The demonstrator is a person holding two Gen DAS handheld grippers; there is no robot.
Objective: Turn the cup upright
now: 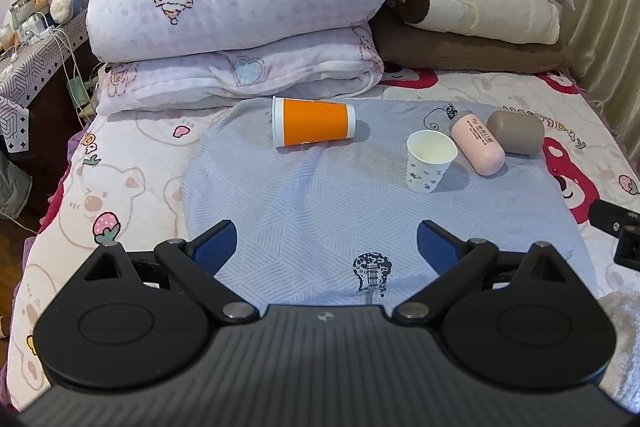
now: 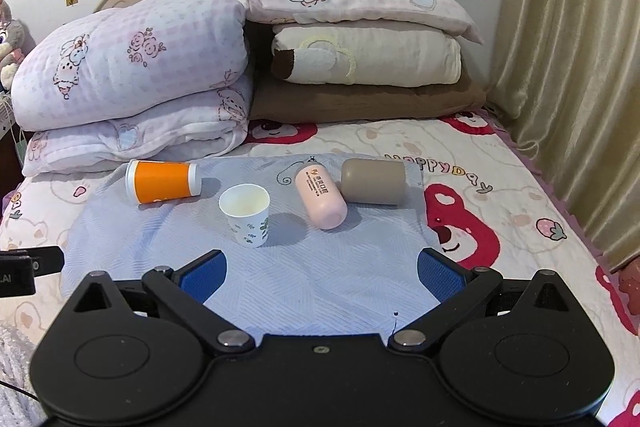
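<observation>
- Orange cup lies on its side on the pale blue cloth spread over the bed, its wider rim toward the left and its white base toward the right; in the right wrist view the same cup sits at the cloth's far left corner, just in front of the folded pink quilt.
- White paper cup with small leaf prints stands upright and open-mouthed on the cloth, to the right of the orange cup and apart from it; it shows nearer the middle in the right wrist view.
- Pink capsule-shaped cup lies on its side just beyond the paper cup, and a taupe cup lies on its side beside it; whether the two touch cannot be told. Both show in the right wrist view.
- Left gripper hovers low over the near part of the cloth, jaws spread wide with nothing between the blue pads.
- Right gripper hangs likewise over the near edge of the cloth, jaws released and wide apart, well short of every cup.
- Stacked pillows lean against the headboard, beside the curtain.
</observation>
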